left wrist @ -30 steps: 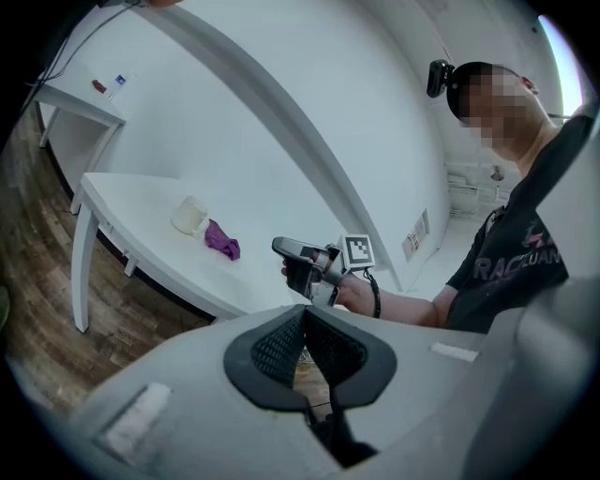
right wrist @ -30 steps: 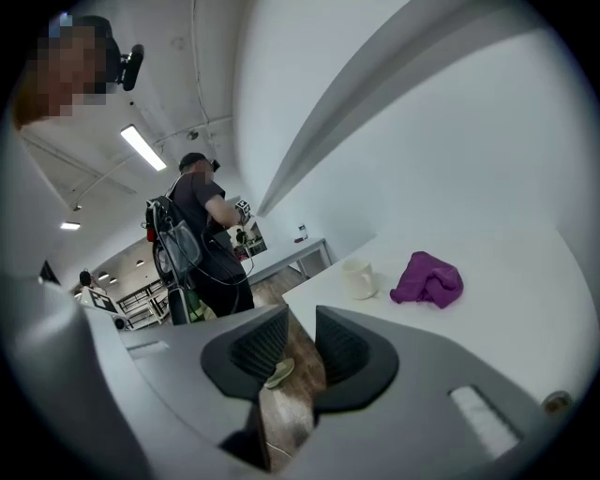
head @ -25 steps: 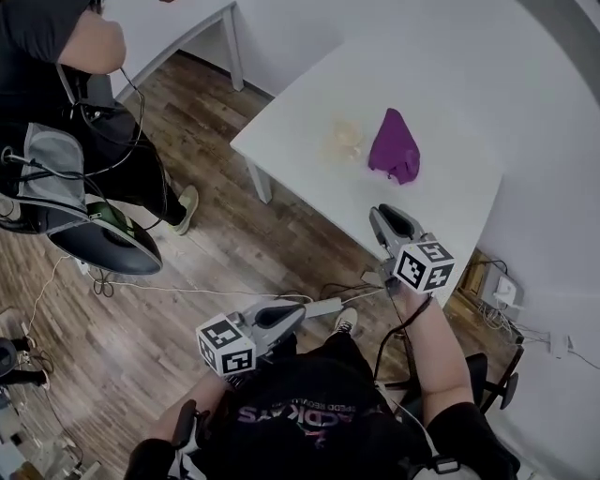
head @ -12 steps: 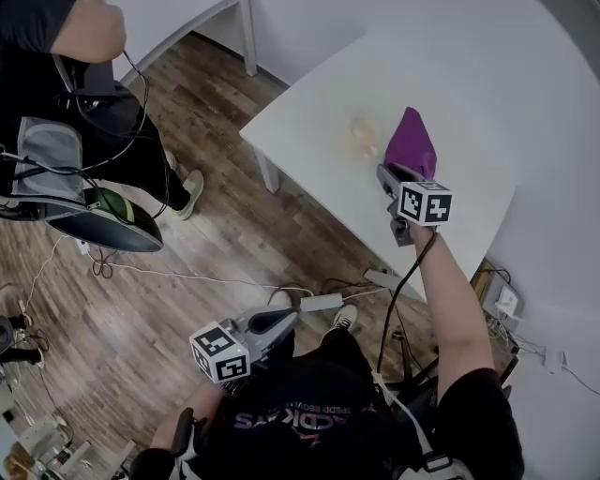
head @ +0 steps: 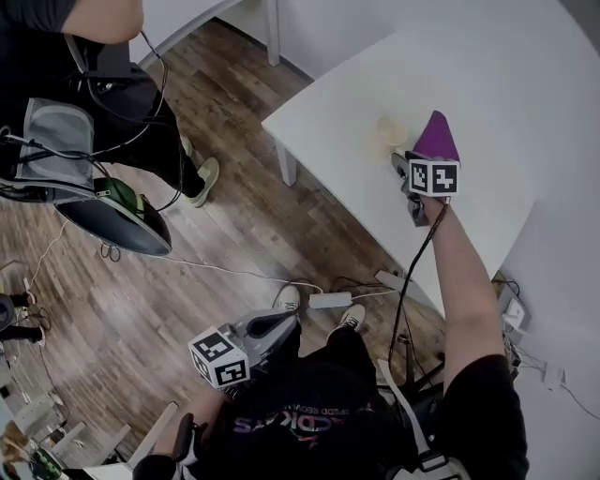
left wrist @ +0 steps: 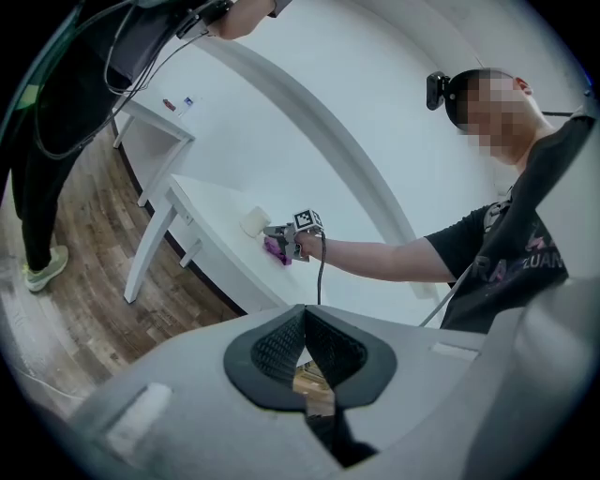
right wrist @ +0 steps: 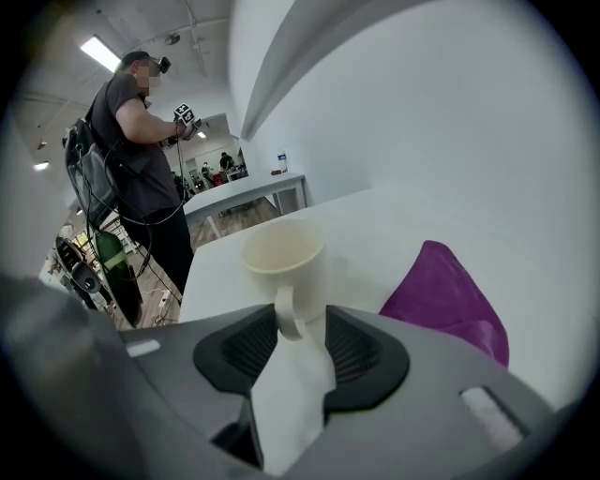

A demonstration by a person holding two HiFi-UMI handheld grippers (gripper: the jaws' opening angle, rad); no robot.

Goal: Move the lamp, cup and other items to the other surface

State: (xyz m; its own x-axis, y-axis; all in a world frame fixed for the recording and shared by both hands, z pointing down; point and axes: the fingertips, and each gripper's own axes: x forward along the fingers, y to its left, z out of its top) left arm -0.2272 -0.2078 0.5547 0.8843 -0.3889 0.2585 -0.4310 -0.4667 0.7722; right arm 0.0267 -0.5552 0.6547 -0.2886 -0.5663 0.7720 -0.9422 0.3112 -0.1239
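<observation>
A cream cup (head: 391,131) stands on the white table (head: 328,112), with a purple cloth (head: 437,138) heaped just to its right. My right gripper (head: 403,163) reaches down to the cup from the near side. In the right gripper view the cup (right wrist: 284,251) fills the middle and its handle (right wrist: 287,315) lies between the jaws of my right gripper (right wrist: 300,323). The jaws have just been opening and the pads do not press on the handle. The purple cloth (right wrist: 450,292) lies to the right. My left gripper (head: 278,322) hangs low over the floor, shut and empty.
Another person (head: 84,103) with cables and a backpack stands at the left beside a dark round shade (head: 112,220). A power strip (head: 328,300) and cords lie on the wood floor below the table edge. A second white table (head: 202,14) stands at the top left.
My right gripper has moved out over the table and down to the cup, which now stands at its jaws. The left gripper has sunk a little.
</observation>
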